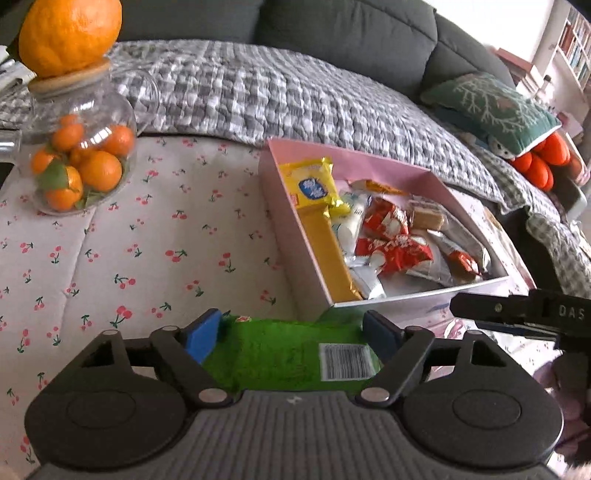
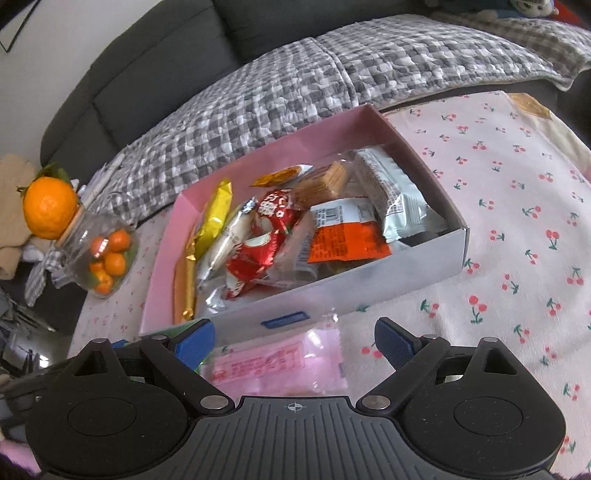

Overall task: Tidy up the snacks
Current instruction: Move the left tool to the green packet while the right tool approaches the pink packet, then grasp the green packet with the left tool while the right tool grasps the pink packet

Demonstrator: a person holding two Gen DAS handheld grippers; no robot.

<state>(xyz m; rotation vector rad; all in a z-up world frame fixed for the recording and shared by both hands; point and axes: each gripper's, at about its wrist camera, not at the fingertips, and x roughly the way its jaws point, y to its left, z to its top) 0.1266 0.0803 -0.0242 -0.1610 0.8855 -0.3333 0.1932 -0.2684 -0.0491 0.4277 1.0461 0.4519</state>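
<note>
A pink box (image 1: 354,164) (image 2: 280,151) on the cherry-print cloth holds several snack packets: yellow, red, white and orange ones. My left gripper (image 1: 291,334) sits just in front of the box's near corner. A green snack packet (image 1: 280,354) with a barcode fills the gap between its blue pads, which touch both edges. My right gripper (image 2: 295,343) stands open over a pink translucent packet (image 2: 273,365) lying flat before the box's near wall, with a gap at the right pad. One of the right gripper's black fingers (image 1: 480,308) shows at the right edge of the left wrist view.
A glass jar of mandarins (image 1: 79,155) (image 2: 105,254) with a large orange (image 1: 70,33) on its lid stands at the left of the cloth. Behind the box, a grey checked quilt (image 1: 295,96) covers a dark sofa with a green cushion (image 1: 495,107).
</note>
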